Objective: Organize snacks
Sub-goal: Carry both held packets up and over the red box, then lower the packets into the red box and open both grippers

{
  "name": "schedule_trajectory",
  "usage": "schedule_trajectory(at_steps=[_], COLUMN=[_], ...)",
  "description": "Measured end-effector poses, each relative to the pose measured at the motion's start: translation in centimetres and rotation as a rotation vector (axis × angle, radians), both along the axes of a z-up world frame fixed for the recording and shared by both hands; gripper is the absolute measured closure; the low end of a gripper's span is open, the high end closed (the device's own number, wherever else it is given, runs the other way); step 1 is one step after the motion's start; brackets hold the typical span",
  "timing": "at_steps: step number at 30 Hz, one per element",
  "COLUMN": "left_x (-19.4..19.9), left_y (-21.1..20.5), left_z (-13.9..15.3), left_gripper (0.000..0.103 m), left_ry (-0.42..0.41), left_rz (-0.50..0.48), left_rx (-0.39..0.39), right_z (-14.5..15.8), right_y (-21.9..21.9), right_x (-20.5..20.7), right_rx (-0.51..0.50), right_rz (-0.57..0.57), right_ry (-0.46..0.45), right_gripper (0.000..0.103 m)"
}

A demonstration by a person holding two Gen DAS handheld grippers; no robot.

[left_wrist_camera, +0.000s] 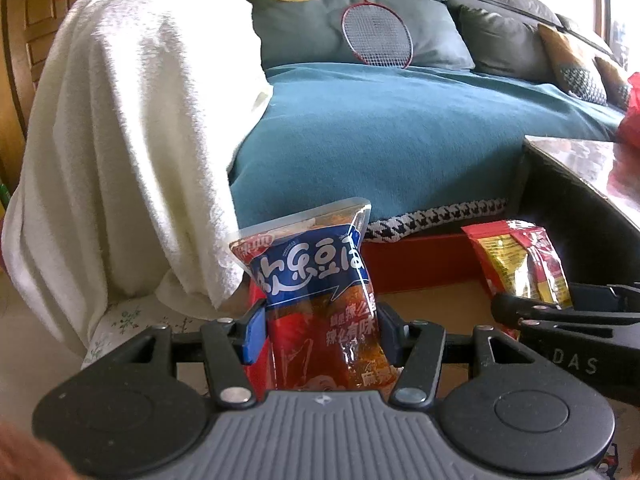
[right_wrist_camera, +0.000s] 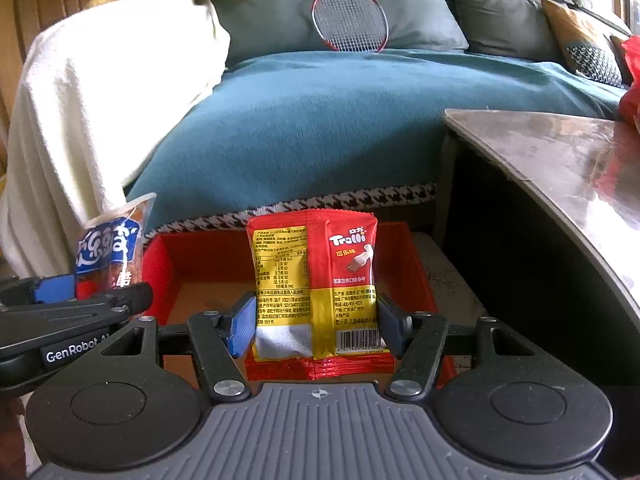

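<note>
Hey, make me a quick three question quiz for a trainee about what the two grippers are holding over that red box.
1. True or false: the left gripper holds the Trolli packet.
2. Which thing leans on the sofa cushions? A) badminton racket B) umbrella C) broom
3. Fill in: both packets hang above an open ___ box.

Key:
1. False; its fingers clamp the blue-and-orange snack packet. The right gripper has the Trolli packet.
2. A
3. red
</note>
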State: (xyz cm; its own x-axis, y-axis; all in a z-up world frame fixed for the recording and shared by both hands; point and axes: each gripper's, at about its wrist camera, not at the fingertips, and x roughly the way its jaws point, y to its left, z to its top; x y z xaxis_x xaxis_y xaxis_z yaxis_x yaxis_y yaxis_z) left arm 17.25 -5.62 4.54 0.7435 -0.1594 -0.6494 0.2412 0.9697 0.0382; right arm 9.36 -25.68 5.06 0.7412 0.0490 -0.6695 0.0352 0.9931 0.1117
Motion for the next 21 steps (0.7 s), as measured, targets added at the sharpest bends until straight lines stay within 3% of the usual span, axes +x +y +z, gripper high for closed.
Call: schedule_trajectory(at_steps=[16,21], left_x=[2.4,2.8], left_y=[-0.9,-1.4], left_z=[-1.9,-2.7], left_gripper=[0.054,0.051], left_ry=[0.033,0.044], left_rz=[0.021,0.016], left_rx=[0.04,0.093], right_z=[-2.1,-2.7], right_y=[0.2,0.3], right_x=[2.8,3.1], right_rx=[-0.017,-0.035], right_rz=[-0.004,-0.002], right_ry=[0.043,0.06], right_gripper=[0.034,0.031])
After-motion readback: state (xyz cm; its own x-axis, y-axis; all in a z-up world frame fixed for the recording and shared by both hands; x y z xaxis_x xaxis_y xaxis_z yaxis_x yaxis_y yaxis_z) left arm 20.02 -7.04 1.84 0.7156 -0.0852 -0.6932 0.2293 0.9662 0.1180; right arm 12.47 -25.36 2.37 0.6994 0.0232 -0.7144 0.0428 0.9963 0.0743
